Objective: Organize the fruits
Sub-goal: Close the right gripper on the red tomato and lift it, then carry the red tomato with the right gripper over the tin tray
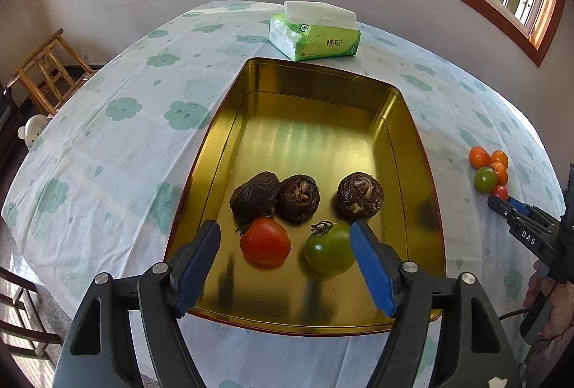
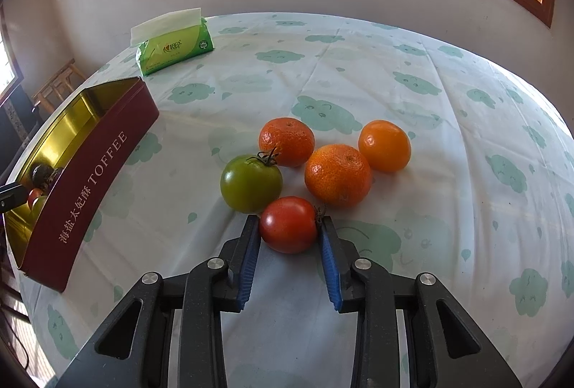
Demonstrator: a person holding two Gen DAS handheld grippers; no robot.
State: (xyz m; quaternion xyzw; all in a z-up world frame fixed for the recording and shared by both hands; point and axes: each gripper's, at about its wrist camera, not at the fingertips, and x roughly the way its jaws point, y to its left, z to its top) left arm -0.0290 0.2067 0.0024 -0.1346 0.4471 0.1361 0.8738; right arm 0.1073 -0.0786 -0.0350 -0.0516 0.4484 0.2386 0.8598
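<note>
Two wrist views over a table covered in a white cloth printed with green clouds. The right gripper (image 2: pixel 289 226) has its blue-padded fingers at either side of a red tomato (image 2: pixel 288 224), both pads touching its skin, so it looks gripped or about to be; the tomato rests on the cloth. This fruit is nearest the hand, which probably explains taking it first. Just beyond it, at 11 o'clock, sits a green tomato (image 2: pixel 251 183); at 12, 1 and 2 o'clock lie three mandarins (image 2: pixel 337 174) bunched close together.

At 9 o'clock from that pile stands the toffee tin (image 2: pixel 89 180), dark red outside, gold inside, open on top, evidently the collecting box. The left gripper (image 1: pixel 285 232) hovers above the tin's near end, fingers spread wide and holding nothing. Beneath it in the tin lie a second red tomato (image 1: pixel 265 242) and a second green tomato (image 1: pixel 328 249), with three dark brown water chestnuts (image 1: pixel 299 197) in a row behind them, like kept with like. A green tissue pack (image 1: pixel 315 36) sits at 12 o'clock past the tin
</note>
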